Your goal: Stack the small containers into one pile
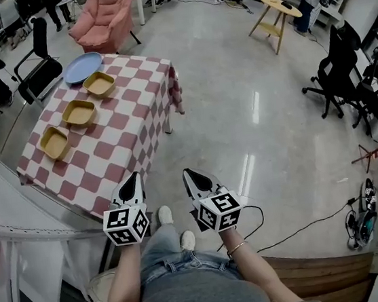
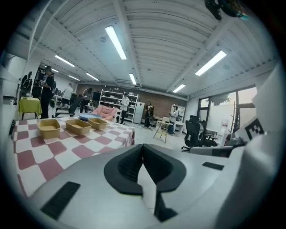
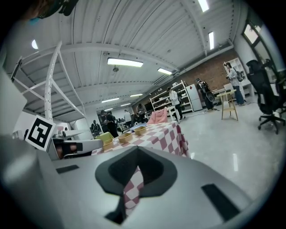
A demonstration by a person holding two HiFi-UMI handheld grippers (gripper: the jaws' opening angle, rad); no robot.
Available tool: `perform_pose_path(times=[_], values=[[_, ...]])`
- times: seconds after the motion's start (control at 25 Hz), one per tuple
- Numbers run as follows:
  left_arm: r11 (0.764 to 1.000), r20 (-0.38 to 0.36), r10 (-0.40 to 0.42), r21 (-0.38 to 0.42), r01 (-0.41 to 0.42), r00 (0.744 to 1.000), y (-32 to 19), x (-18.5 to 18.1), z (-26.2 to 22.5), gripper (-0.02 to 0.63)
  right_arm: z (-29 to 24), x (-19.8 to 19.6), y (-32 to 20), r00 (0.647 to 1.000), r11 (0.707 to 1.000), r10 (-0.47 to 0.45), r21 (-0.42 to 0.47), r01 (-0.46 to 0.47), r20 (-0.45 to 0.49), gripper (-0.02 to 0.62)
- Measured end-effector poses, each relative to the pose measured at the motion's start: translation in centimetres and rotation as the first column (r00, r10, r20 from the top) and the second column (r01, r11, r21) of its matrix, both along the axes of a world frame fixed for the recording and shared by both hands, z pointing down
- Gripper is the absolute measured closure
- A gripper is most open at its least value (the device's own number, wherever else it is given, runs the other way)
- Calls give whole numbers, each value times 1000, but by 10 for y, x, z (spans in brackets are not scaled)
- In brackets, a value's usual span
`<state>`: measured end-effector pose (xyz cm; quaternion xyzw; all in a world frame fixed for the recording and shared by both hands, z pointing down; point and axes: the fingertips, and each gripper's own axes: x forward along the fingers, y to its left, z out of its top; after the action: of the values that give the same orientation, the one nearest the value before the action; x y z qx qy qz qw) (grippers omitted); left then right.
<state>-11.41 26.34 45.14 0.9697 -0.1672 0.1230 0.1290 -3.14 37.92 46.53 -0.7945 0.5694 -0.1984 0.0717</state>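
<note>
Three small yellow containers stand apart in a row on the red-and-white checkered table: a far one, a middle one and a near one. The left gripper view shows them too, far, middle and near. My left gripper is shut and empty, just short of the table's near corner. Beside it over the floor, my right gripper is shut with nothing in it. Both point towards the table, well short of the containers.
A blue plate lies at the table's far end. Beyond it are a pink armchair and a black chair. A white rail runs at my left. Office chairs and cables are on the right.
</note>
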Motion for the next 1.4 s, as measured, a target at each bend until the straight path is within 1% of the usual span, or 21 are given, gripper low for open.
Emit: perform_pose_path(times=[0.16,0.4,0.56,0.76,0.92,1.12,1.4], values=[[1000,-10,-2,9,2,1000,-20,19,-4,589,1,16,-19,1000,1000,-9,-7,9,2,586],[999,-6,-39,7,39,999,-73,57,1,589,3,51,-63,999,999,-31,-30,31,-9,586],[998,5,-51,26,50,999,-116,84,3,589,3,81,-107,999,999,-42,-33,41,-7,585],[996,33,-85,5,85,996,-169,102,14,589,6,103,-164,997,995,-76,-56,77,7,586],[994,45,-111,-15,112,993,-209,110,23,589,8,113,-210,994,991,-109,-73,109,7,585],[987,55,-154,-38,156,987,-249,109,31,589,7,118,-260,987,982,-163,-99,162,-3,586],[965,66,-247,-68,252,967,-286,87,41,589,8,107,-317,963,957,-269,-120,266,-12,585]])
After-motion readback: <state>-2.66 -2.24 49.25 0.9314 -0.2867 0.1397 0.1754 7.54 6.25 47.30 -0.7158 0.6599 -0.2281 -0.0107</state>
